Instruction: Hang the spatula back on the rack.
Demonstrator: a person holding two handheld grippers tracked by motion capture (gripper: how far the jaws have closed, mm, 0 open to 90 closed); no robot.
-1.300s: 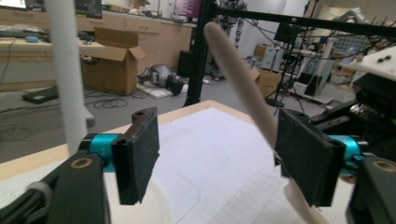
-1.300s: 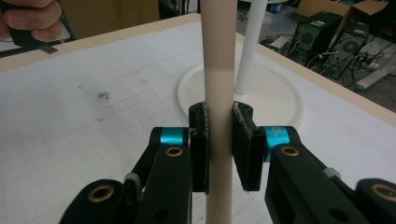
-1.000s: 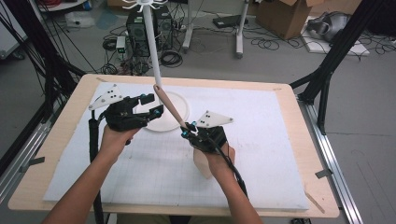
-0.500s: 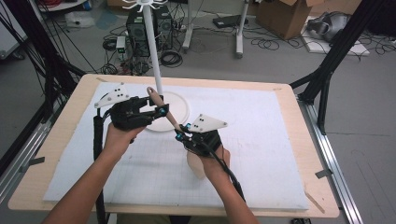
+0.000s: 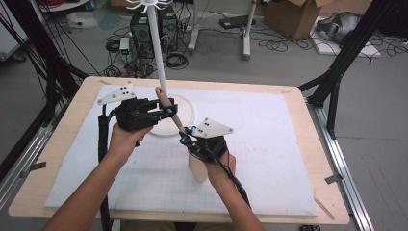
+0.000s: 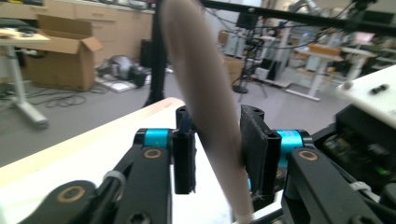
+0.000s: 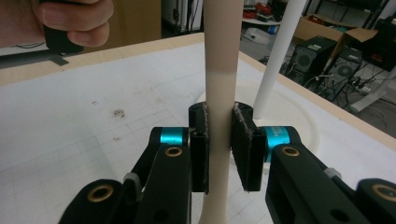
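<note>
The right gripper [image 5: 184, 138] is clamping the spatula's handle [image 5: 169, 109] low while the left gripper [image 5: 166, 112] is bracketing it, jaws slightly apart, steadying it near the rack's white pole [image 5: 158, 57].

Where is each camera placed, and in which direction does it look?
High view: above the person's side, looking forward and down at the table; both forearms show.
Left gripper view: rides the left gripper, looking along its jaws.
Right gripper view: rides the right gripper, facing the white pole.
All share the spatula handle.
</note>
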